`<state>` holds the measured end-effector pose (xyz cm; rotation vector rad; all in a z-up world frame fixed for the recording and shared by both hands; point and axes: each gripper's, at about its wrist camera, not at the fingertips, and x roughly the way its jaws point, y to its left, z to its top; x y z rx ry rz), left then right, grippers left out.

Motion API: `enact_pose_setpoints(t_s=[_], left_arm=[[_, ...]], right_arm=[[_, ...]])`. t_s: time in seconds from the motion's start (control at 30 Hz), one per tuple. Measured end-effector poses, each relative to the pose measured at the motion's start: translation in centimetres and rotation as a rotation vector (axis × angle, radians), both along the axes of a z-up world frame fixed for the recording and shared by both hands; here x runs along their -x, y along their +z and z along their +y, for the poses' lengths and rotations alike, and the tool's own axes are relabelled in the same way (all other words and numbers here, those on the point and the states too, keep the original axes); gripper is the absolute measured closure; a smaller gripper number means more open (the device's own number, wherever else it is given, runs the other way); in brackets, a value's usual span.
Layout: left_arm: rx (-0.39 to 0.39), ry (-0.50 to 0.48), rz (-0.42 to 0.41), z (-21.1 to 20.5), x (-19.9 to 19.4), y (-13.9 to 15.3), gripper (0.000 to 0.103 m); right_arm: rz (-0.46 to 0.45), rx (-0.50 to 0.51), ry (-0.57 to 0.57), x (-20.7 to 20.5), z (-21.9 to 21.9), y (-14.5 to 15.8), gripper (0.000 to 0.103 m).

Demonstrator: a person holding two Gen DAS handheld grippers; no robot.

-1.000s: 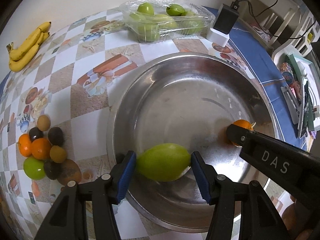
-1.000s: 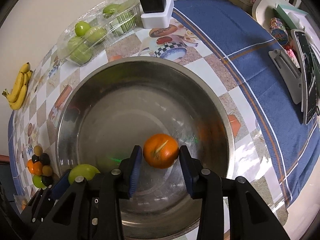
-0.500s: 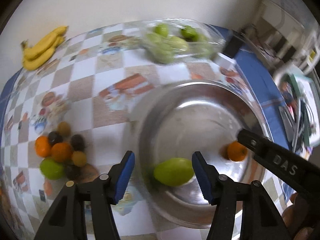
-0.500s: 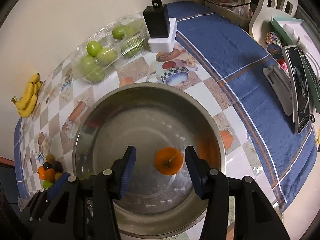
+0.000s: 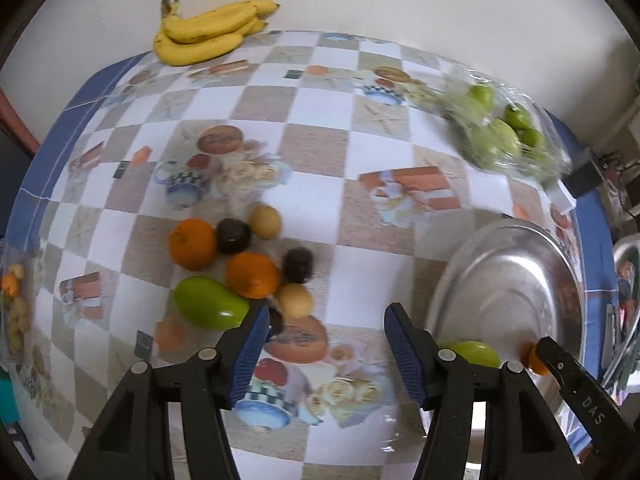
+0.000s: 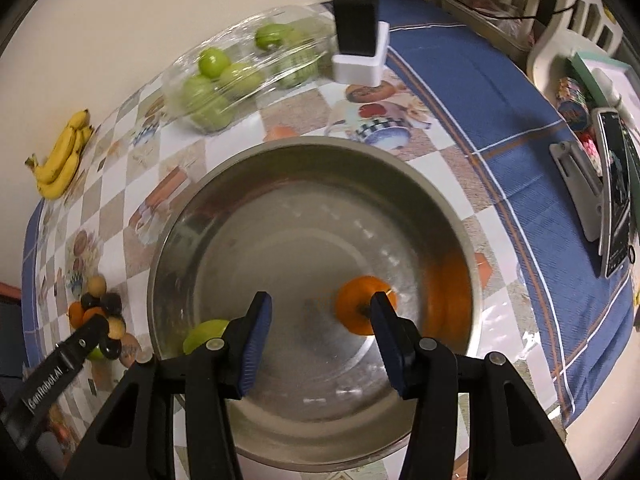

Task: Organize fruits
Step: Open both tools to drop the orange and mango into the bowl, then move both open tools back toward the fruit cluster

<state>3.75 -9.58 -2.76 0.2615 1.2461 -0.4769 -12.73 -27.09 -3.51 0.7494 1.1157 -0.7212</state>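
Note:
My left gripper is open and empty over the checked tablecloth, just right of a fruit pile: two oranges, a green mango, dark fruits and tan fruits. Its left fingertip is close to the pile. The steel bowl holds a green fruit and an orange. My right gripper hangs open above the bowl with nothing between its pads, and the orange lies partly behind its right finger. The bowl also shows at the right in the left wrist view.
A bunch of bananas lies by the wall. A clear plastic box of green fruits stands behind the bowl, next to a black charger on a white block. A phone on a stand is on the blue cloth at the right.
My left gripper left the green fruit in the bowl and swung left to the fruit pile. The right gripper let go of the orange and rose, and the orange rolled to the right.

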Motion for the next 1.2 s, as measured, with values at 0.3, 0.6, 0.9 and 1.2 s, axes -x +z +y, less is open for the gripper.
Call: enact_pose_setpoints(t_s=[0.3,0.6,0.9,1.2], left_arm=[[-0.029,-0.005,-0.010,0.1,-0.2,-0.5,0.007],[-0.049,0.026,-0.016,0.9,-0.9,-1.2,0.000],[-0.041,0.053,-0.032,1.9,-1.6,-1.1,0.000],[-0.030,0.080,-0.023,3.6,-3.0,-1.1,0.000]], right_arm=[[0.024,0.015,0.042,-0.7,0.8,-0.5,0.024],[0.046,0.024,0.068,-1.1,0.7,-0.9,0.009],[0.062,0.047,0.066,-1.3,0.8,-1.0,0.000],[0.022,0.047,0.074,-1.8,1.5,-0.4,0.000]])
